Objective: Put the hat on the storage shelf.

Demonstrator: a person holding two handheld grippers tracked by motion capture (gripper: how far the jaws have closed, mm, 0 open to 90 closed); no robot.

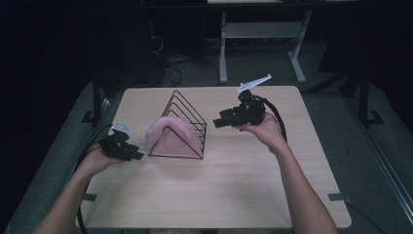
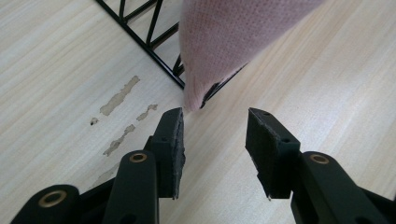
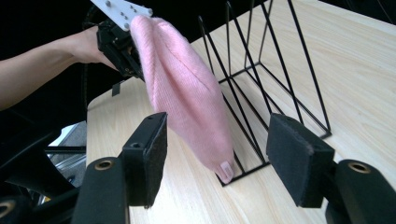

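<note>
Pink beanie point(image 1: 171, 135) draped over the black wire rack point(image 1: 187, 109) on a pale wood table point(image 1: 243, 175).
Dark room behind the rack, a white desk frame point(image 1: 258, 31) on grey floor; no readable writing; left gripper point(image 1: 132, 153) just beside the rack, jaws apart, empty; right gripper point(image 1: 217, 122) opposite, likewise open.

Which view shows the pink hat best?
The right gripper view: the pink hat hangs over the wire rack with its knit, seam and small tag plain. The high view shows the hat small and dim on the rack. The left gripper view catches one lower corner.
</note>
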